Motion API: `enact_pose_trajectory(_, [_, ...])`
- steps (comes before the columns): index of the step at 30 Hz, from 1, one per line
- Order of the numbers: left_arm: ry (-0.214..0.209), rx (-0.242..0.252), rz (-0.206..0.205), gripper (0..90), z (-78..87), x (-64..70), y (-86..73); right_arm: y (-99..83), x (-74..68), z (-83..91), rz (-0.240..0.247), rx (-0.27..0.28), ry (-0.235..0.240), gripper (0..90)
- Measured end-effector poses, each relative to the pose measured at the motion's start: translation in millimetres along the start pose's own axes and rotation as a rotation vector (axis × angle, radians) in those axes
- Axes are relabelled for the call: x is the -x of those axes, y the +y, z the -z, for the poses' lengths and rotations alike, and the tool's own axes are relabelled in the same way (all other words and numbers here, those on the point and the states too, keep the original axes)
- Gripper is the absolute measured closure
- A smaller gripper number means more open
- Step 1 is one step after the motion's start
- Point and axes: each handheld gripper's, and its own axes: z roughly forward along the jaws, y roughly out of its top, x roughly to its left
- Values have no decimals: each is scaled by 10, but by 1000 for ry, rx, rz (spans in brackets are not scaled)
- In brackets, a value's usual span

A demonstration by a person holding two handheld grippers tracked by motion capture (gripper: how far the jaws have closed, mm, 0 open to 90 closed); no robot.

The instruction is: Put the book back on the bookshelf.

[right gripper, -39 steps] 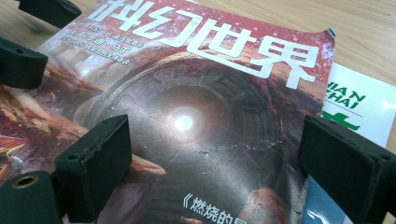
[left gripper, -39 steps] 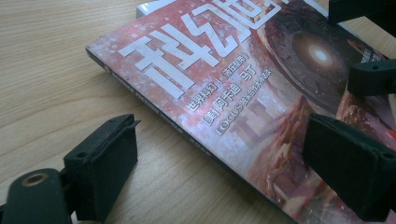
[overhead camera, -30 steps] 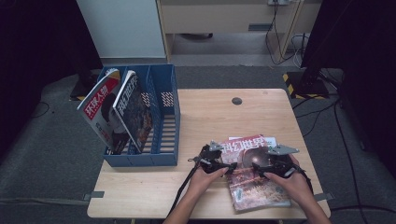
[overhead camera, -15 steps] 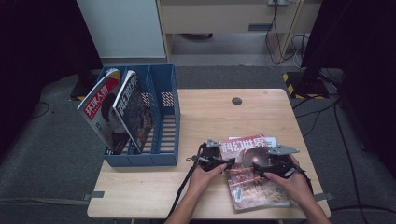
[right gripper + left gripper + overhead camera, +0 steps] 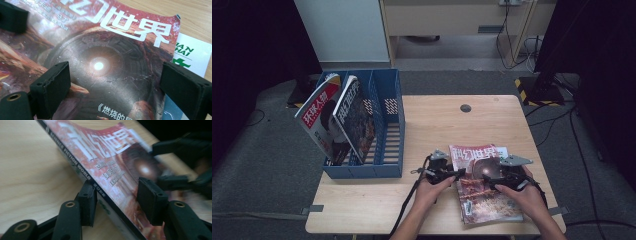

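A red science-fiction magazine [image 5: 484, 192] lies at the table's front right, on top of a white and green magazine [image 5: 191, 53]. My left gripper [image 5: 456, 174] is at its left edge, open. In the left gripper view my left gripper [image 5: 117, 192] straddles the spine of the red magazine [image 5: 107, 167], one jaw on the table side and one over the cover. My right gripper [image 5: 491, 176] hovers open over the cover. In the right gripper view my right gripper [image 5: 116, 80] frames the glowing tunnel picture on the red magazine [image 5: 100, 65], with nothing between the pads.
A blue file rack [image 5: 384, 125] stands at the table's left with two magazines [image 5: 337, 117] leaning in its left slots; its right slots are bare. A small dark round hole [image 5: 465, 108] sits at the table's back. Cables trail off the front edge.
My left gripper has edged slightly right onto the magazine's spine. The right gripper has stayed over the cover, and the magazine has not moved.
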Motion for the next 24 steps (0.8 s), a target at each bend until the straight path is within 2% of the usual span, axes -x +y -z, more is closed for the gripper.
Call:
enact_pose_trajectory(2, [-24,-3,23,469,-42,22,19,-3,3,1,2,3,-4,100])
enact_pose_trajectory(5, [-32,20,0,494,-41,37,71,-5,6,1,-2,6,-6,100])
enact_pose_trajectory(11, [-63,-29,12,453,-112,43,209,-1,-5,-10,-11,9,-6,98])
enact_pose_trajectory(18, [-51,-55,15,457,-203,62,274,0,-22,-9,-10,9,8,99])
enact_pose_trajectory(24, [-42,-72,34,536,-229,58,289,1,-23,-10,6,9,14,100])
